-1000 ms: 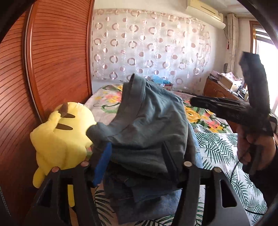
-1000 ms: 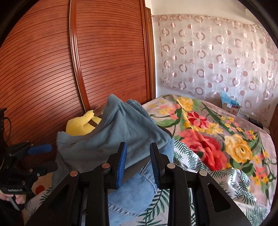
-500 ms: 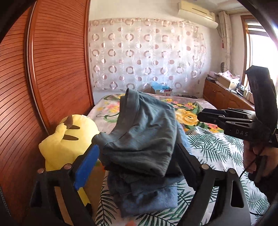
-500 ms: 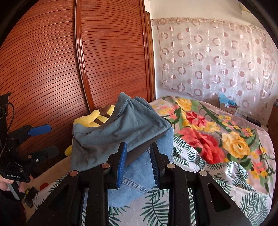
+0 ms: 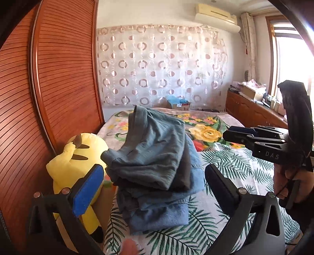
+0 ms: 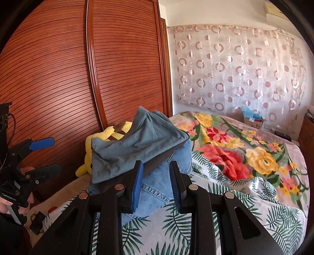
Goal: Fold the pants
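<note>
Fingers: left gripper (image 5: 155,182) opening wide, clear of cloth; right gripper (image 6: 156,182) narrowly apart, empty. Folded pants (image 5: 151,149) top a clothing stack (image 5: 162,211) on the bed (image 6: 245,176), beside a yellow plush (image 5: 74,164). Air conditioner (image 5: 215,17): left view only.

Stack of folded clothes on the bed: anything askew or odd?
Yes. The grey-blue pants on top of the stack sit crooked, one corner poking up and their edges overhanging the jeans beneath. The pile leans against the yellow plush toy at the bed's edge.
</note>
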